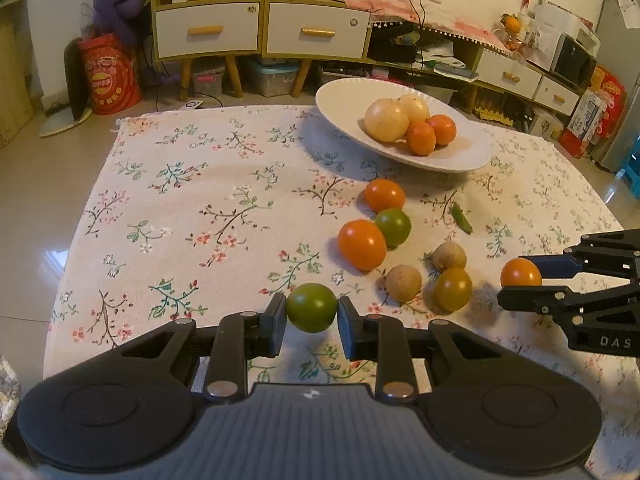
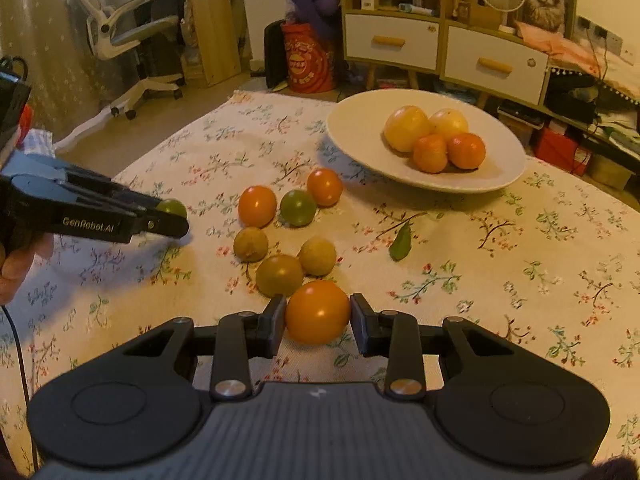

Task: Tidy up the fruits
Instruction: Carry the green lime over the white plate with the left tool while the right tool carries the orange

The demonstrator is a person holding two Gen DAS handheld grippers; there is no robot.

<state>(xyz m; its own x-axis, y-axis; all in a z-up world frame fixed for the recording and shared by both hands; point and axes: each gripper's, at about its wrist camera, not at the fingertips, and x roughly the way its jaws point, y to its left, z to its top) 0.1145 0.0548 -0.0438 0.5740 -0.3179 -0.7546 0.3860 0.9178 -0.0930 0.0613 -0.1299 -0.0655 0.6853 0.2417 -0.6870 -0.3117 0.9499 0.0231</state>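
Note:
My left gripper (image 1: 312,314) is shut on a small green fruit (image 1: 311,307) just above the floral cloth. In the right wrist view this gripper (image 2: 172,216) enters from the left with the green fruit (image 2: 173,206) at its tips. My right gripper (image 2: 318,314) is shut on an orange fruit (image 2: 318,312), both pads pressed against its sides. Between the two grippers, several loose fruits lie on the cloth: orange (image 2: 257,205), green (image 2: 298,207), brownish (image 2: 250,244) and olive (image 2: 279,275). A white plate (image 2: 360,120) beyond them holds two pale yellow and two orange fruits.
A green leaf (image 2: 401,244) lies on the cloth right of the loose fruits. The table's far edge runs just behind the plate. Cabinets with drawers (image 1: 208,30), a red bag (image 1: 108,76) and an office chair (image 2: 132,36) stand on the floor beyond.

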